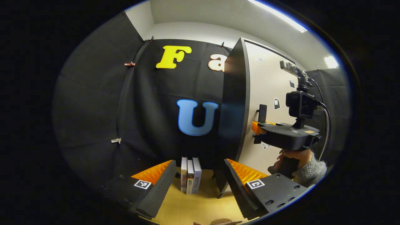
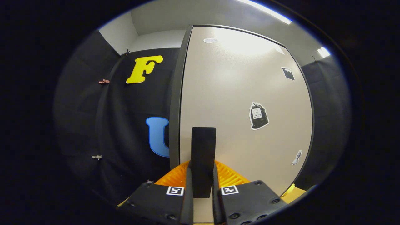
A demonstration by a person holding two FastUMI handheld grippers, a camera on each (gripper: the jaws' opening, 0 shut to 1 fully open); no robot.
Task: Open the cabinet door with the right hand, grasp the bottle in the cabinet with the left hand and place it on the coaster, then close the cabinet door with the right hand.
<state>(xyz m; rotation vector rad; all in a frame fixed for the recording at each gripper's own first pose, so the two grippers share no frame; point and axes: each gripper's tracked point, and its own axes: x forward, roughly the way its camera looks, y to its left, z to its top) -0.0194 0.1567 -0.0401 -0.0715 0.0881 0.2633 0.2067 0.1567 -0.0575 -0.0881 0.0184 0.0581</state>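
Now right tongs (image 2: pixel 201 184) around flat handle (image 2: pixel 203 150) (smooth door (image 2: pixel 243 103)).

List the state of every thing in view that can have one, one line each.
Beige cabinet door: shut.
Black rectangular door handle: clamped between the right gripper's fingers.
Right gripper: shut on the handle.
Left gripper: open, empty.
Three books: upright, side by side.

wooden table (image 1: pixel 200 206), three upright books (image 1: pixel 190 175) (side by side), cabinet (image 1: pixel 232 125) standing beside
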